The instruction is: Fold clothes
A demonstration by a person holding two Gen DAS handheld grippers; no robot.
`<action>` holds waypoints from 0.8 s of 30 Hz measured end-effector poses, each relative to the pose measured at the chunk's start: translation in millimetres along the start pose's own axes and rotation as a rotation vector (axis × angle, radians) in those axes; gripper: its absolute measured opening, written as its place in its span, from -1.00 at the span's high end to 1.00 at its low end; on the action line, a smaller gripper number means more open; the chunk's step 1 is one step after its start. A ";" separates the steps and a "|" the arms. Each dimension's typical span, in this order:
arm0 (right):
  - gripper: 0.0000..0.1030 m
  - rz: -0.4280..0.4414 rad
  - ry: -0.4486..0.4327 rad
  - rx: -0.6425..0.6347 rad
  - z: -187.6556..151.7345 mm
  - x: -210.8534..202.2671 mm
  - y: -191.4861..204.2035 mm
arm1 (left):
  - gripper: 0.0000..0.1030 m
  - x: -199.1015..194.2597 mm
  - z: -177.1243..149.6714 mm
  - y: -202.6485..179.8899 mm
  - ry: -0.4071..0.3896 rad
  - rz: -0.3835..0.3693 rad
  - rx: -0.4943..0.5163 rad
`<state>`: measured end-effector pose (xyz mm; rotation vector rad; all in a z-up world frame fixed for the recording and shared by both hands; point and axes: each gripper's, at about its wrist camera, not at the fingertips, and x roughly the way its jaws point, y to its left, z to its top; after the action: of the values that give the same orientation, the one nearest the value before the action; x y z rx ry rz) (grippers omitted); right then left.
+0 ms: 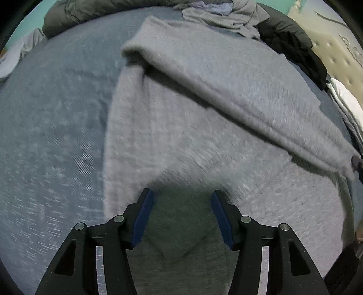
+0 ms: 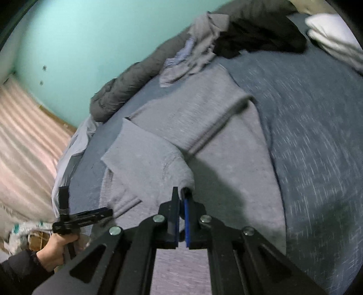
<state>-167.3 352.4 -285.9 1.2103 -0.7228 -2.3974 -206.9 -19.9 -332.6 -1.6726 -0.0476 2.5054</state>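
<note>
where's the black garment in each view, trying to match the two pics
Left wrist view: the black garment lies at the upper right, beyond the far edge of the grey sweater, by the headboard.
Right wrist view: it lies at the top, right of centre, beyond the sweater.
Shared landmark: the crumpled light grey cloth beside it.

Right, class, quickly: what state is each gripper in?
Left gripper: open, empty, above the grey sweater.
Right gripper: closed on the sweater's sleeve.
</note>
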 end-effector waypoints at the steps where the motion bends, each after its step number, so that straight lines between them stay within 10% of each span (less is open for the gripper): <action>1: 0.95 -0.004 0.002 0.003 -0.9 1.7 0.9 | -0.13 -5.1 5.2 2.8 -0.019 0.008 -0.002; 24: 0.94 -0.146 -0.111 0.097 3.3 -19.1 -41.9 | -0.13 27.9 126.1 65.7 -0.145 0.169 -0.020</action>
<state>-162.7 397.0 -296.8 1.2137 -0.8194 -2.5939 -339.6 -75.9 -315.9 -1.5594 0.0571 2.7556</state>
